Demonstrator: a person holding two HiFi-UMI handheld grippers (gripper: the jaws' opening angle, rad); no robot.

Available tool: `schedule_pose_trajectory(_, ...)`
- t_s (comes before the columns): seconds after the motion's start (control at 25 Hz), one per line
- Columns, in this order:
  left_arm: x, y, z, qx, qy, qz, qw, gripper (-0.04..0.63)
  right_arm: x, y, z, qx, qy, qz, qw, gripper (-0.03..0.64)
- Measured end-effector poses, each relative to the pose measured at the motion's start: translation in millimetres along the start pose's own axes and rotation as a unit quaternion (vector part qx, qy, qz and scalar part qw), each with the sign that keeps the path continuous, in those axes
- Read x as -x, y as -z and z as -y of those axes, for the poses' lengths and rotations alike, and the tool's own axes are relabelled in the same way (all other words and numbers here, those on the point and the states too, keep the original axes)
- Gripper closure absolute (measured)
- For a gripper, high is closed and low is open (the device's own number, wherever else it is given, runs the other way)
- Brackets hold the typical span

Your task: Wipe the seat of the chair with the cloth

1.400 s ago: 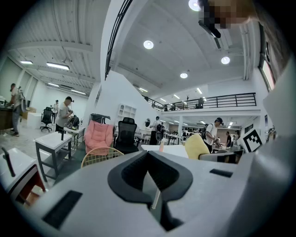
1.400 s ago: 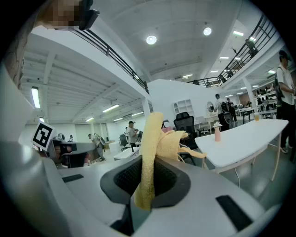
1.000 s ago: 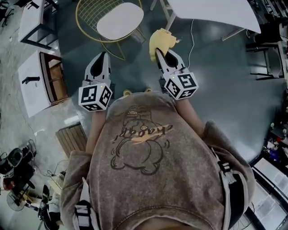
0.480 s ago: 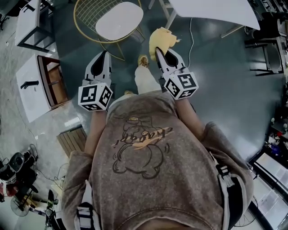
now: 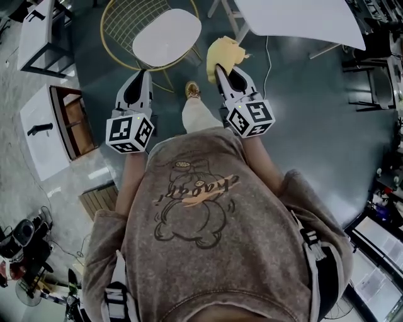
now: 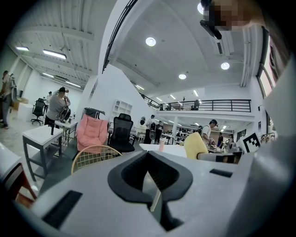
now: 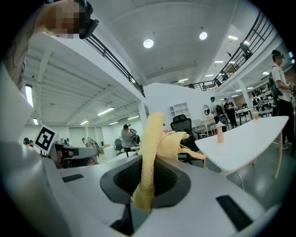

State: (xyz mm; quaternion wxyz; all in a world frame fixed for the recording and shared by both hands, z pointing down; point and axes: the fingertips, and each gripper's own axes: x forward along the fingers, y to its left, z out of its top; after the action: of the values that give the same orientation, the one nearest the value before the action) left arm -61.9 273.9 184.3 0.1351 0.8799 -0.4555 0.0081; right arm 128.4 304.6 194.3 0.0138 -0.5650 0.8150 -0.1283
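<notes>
The chair point(image 5: 167, 36) has a gold wire frame and a white seat; it stands on the dark floor just ahead of both grippers. Its wire back point(image 6: 94, 156) shows low in the left gripper view. My right gripper point(image 5: 221, 70) is shut on a yellow cloth point(image 5: 227, 53), held in the air to the right of the seat. The cloth point(image 7: 152, 152) sticks up from between the closed jaws of that gripper point(image 7: 149, 172). My left gripper point(image 5: 142, 77) hovers near the chair's front edge, and in its own view this gripper point(image 6: 148, 156) is shut with nothing in it.
A white table point(image 5: 296, 17) stands at the back right, with a cable point(image 5: 267, 53) hanging below it. A white cabinet point(image 5: 41, 129) and a wooden slat board point(image 5: 97, 192) lie at the left. My leg and shoe point(image 5: 194, 94) are between the grippers. People work far off.
I have stepped toward the chair: a leg and shoe have come into view between the grippers and the chair sits closer. Both grippers keep their hold and pose.
</notes>
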Motion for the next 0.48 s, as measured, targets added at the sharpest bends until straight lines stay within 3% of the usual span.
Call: schedule_pose_trajectory(0.48, -87.3, -35.9, -56.8, 0.005, -0.036, -0.009, 0.9993, 0.586, -115.7, -24.1, 38.9, 0.005, -0.036, -0.035, 0.999, 0.555)
